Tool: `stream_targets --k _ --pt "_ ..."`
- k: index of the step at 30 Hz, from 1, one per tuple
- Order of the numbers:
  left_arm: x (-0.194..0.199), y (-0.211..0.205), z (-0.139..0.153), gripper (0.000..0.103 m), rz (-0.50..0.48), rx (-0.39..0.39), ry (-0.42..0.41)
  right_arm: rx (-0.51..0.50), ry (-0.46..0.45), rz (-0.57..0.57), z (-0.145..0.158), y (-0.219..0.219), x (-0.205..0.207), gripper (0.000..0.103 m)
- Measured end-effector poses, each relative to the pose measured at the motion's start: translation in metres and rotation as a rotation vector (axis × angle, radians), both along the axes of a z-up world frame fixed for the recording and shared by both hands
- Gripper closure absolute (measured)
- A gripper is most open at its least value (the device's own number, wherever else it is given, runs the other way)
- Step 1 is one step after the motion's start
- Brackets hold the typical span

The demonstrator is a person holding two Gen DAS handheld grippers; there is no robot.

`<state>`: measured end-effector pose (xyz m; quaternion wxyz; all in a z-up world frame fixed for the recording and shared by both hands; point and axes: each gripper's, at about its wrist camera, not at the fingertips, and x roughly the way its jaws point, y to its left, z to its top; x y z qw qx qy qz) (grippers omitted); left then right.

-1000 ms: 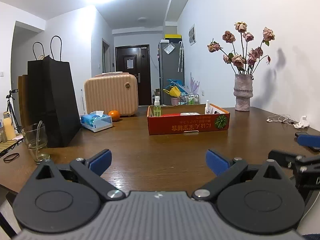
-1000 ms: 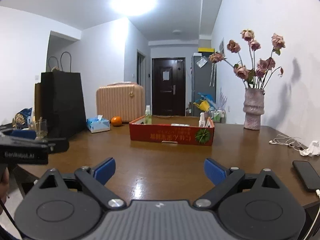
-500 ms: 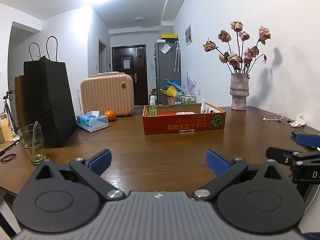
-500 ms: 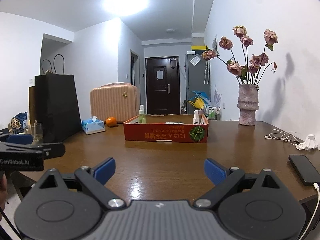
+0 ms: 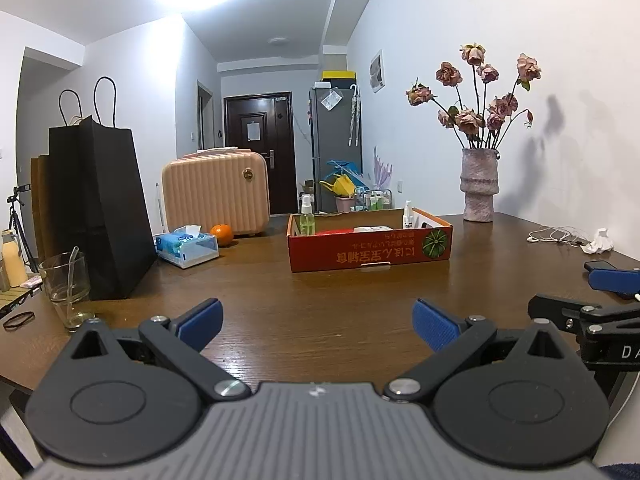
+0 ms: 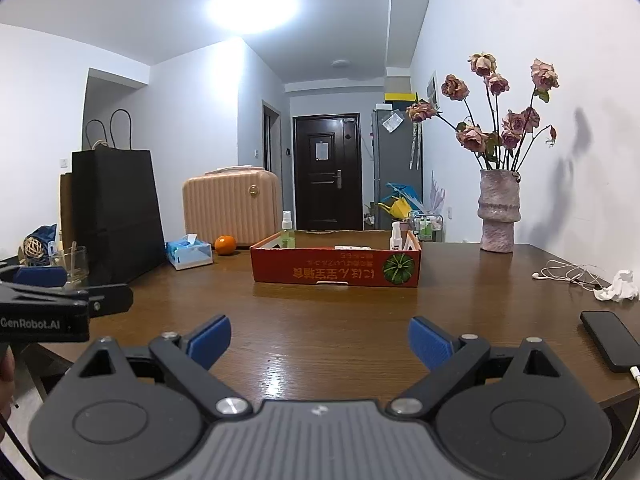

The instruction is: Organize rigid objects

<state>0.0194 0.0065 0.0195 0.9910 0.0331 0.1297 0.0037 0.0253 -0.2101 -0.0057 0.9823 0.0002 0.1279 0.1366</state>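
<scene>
Over the near edge of the table (image 5: 320,320), my left claw (image 5: 318,322) hangs with its blue pads spread wide, nothing between them. My right claw (image 6: 319,338) does the same, pads well apart and empty, over bare wood. Each claw shows at the edge of the other's view: the right one low at the right side of the left view, the left one at the left side of the right view, lettering on its body.

Ahead, mid-table, sits the red cardboard tray (image 5: 370,254), printed side facing me, lettering upside down. Inside it: a green spray bottle (image 5: 307,220) upright at the left end, a small white bottle (image 5: 407,216) upright toward the right end, and flat items lying low between them that I cannot make out.

Left of the tray, well apart from it: a blue tissue pack (image 5: 187,245) with an orange (image 5: 221,235) just beside it, and behind them a peach ribbed suitcase (image 5: 215,192). Further left, a tall black paper bag (image 5: 102,208) stands upright; near its foot, a clear glass (image 5: 66,286) with a straw. A black hair band (image 5: 19,320) lies at the left edge.

Right side: a pinkish vase (image 6: 499,210) of dried roses near the wall, white earphones (image 6: 564,274) and a crumpled tissue (image 6: 618,286) closer in, and a dark phone (image 6: 610,340) flat near my right claw, cable attached.
</scene>
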Motion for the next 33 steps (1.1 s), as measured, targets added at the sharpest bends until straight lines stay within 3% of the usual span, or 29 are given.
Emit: stream_targets --k 33 --pt "0.0014 -0.0061 -0.0041 0.000 -0.008 0.020 0.003 0.006 0.019 -0.009 -0.0059 0.0021 0.0009 0.007"
